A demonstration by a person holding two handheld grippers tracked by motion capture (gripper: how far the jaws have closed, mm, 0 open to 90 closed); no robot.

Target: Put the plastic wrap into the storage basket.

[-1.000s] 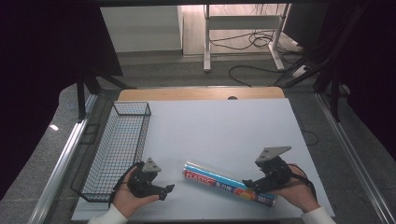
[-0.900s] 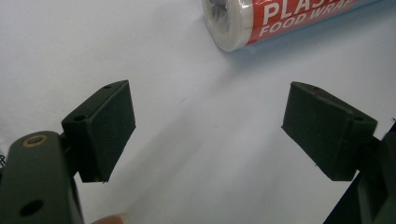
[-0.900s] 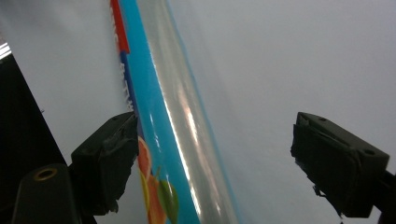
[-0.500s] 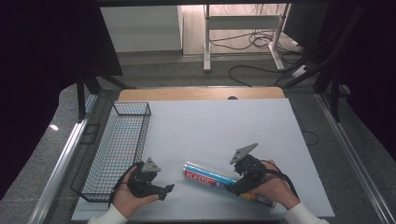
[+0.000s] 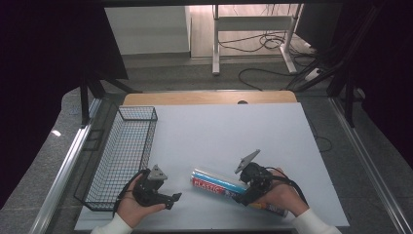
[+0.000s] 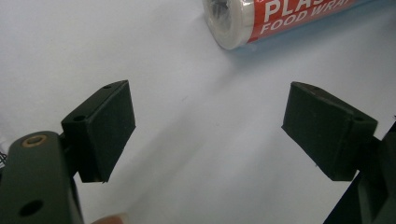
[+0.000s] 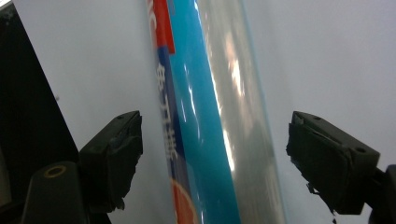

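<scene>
A roll of plastic food wrap [image 5: 214,181], red, blue and clear, lies on the white table near the front edge, running from left to lower right. My right gripper [image 5: 245,196] is down over the roll's middle. In the right gripper view its jaws stand open [image 7: 215,140] on either side of the roll [image 7: 210,116], with a gap on each side. My left gripper [image 5: 174,198] rests just left of the roll, open and holding nothing [image 6: 208,126]. In the left gripper view the roll's end cap [image 6: 231,21] lies ahead, beyond the jaws.
A black wire basket [image 5: 138,108] stands along the table's left side, close to my left hand. The white sheet [image 5: 229,131] stretches back to a wooden table edge [image 5: 204,97]. Cables and a desk frame lie on the floor beyond.
My right gripper has moved left from the roll's right end and come down astride its middle. The left gripper has stayed in place.
</scene>
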